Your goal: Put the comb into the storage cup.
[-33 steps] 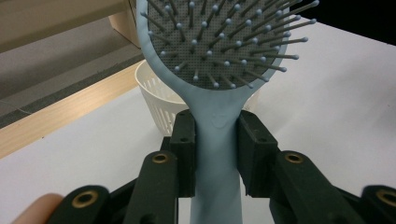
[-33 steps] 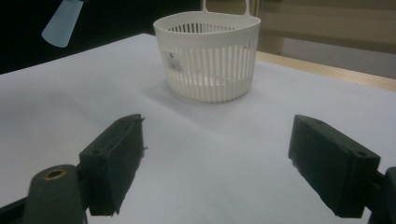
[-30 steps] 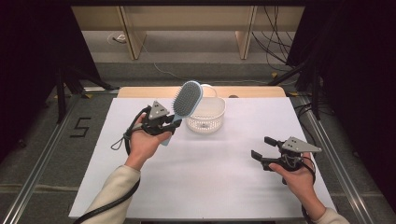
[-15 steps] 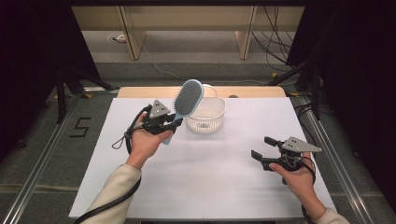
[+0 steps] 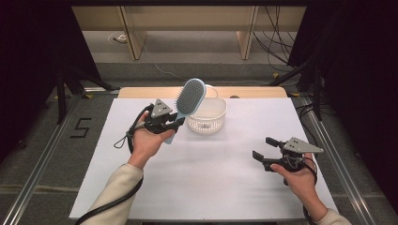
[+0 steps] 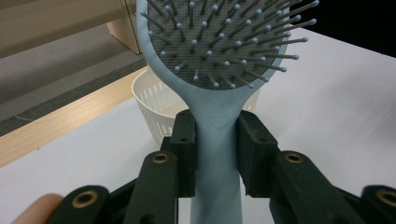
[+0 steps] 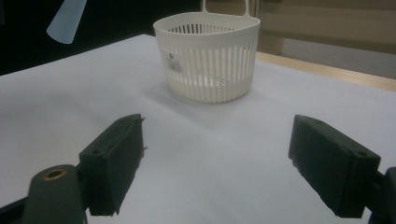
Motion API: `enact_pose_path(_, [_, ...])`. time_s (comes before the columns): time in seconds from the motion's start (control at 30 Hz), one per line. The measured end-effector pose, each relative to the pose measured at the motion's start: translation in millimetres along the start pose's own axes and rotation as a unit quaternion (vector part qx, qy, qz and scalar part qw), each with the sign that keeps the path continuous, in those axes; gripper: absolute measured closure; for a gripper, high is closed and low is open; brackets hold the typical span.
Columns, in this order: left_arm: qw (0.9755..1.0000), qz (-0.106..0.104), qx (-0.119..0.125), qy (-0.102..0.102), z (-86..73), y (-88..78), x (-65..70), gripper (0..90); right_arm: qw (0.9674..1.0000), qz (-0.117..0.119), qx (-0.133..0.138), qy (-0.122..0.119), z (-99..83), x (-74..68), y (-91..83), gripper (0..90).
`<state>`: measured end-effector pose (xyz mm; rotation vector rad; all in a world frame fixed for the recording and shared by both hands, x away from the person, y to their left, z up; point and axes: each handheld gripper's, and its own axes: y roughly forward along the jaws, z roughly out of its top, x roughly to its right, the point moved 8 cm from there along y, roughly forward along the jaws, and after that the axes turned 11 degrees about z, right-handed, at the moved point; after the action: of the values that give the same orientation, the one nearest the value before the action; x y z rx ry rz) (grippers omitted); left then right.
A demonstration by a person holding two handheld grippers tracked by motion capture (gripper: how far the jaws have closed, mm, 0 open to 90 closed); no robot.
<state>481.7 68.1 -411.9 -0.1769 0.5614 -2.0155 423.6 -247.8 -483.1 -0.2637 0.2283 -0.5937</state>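
Hairbrush: a pale blue paddle brush (image 5: 190,98) held up above the table, its handle clamped in the left gripper; its oval head tilts up and toward the far right, over the near-left rim of the basket in the high view. In the left gripper view the bristle face (image 6: 219,42) looks toward the camera, grey pad with blue-tipped pins.
Handle: the blue handle (image 6: 217,158) runs straight down between the two black jaws, both pressing its sides. Its lower end pokes out below the gripper, and shows as a blue tip (image 7: 67,21) at the top left of the right gripper view.
Left gripper: the left gripper (image 5: 174,124) is clenched on the hairbrush, raised off the table at the left, a grey three-cornered plate on top and a black cable looping down from it.
Left hand: the left hand (image 5: 148,140) wraps the gripper from beneath; a cream sleeve covers the forearm.
Basket: a white slotted plastic basket (image 5: 206,119) stands upright on the table just right of the left gripper, with a thin upright handle at its far side (image 7: 224,7).
Right gripper: the right gripper (image 5: 263,147) is released, its jaws spread wide with nothing between them, low over the table at the near right, well apart from the basket.
Right hand: the right hand (image 5: 298,176) holds it from below.
Table: a white sheet (image 5: 216,183) covers the top; a strip of wood shows along its far edge.
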Motion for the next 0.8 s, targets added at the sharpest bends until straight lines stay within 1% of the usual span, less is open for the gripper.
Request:
enact_pose_path(0.27, [1.0000,0.001,0.004,-0.003,2.0,0.8,0.0,70.0,1.0000,-0.002,0.001,-0.002,0.3,0.4,0.0,18.4])
enact_pose_path(0.8, [1.0000,-0.003,0.005,0.000,5.5,4.6,3.1,70.0,1.0000,-0.004,0.001,-0.006,0.5,0.6,0.1,17.6])
